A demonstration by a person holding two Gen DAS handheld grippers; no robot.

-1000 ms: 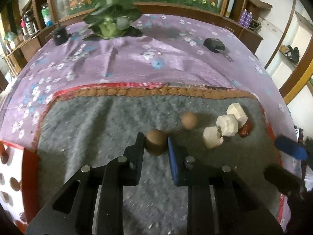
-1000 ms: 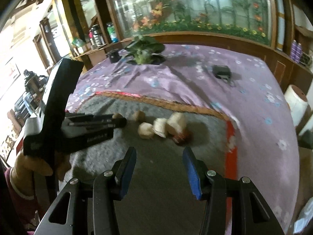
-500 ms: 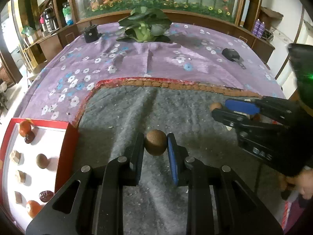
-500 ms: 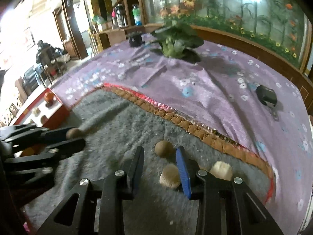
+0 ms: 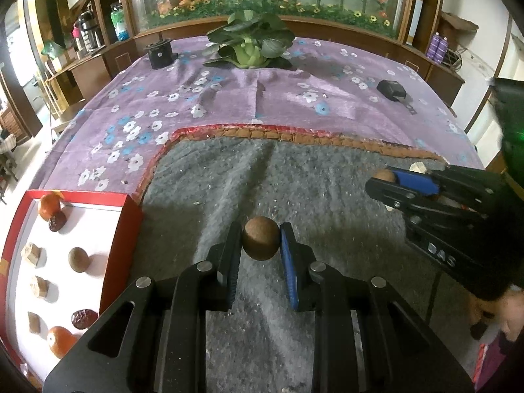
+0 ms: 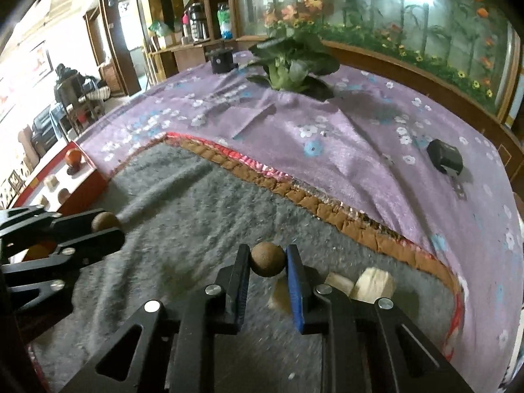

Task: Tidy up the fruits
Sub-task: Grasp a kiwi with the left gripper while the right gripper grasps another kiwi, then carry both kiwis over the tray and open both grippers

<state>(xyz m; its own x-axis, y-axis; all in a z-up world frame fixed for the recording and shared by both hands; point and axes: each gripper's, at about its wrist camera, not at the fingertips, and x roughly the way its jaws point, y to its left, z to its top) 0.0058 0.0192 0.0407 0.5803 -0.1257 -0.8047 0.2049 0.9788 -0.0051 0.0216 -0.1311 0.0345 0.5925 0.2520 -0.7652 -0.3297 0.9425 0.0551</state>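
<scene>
Fruit filled both tools: the left gripper (image 5: 260, 245) clamped a round brown fruit (image 5: 260, 242) above the grey mat (image 5: 229, 177), the red-rimmed tray (image 5: 118, 235) off to its left. The right gripper (image 6: 267, 263) had just been closing, pads pressing a second brown fruit (image 6: 267, 258); pale chunks (image 6: 373, 283) lay just beside its right finger.

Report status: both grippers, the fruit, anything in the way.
Left gripper shut on a brown round fruit. Right gripper, fingers just closing, shut on second brown fruit. Red tray left of the grey mat, path clear.
</scene>
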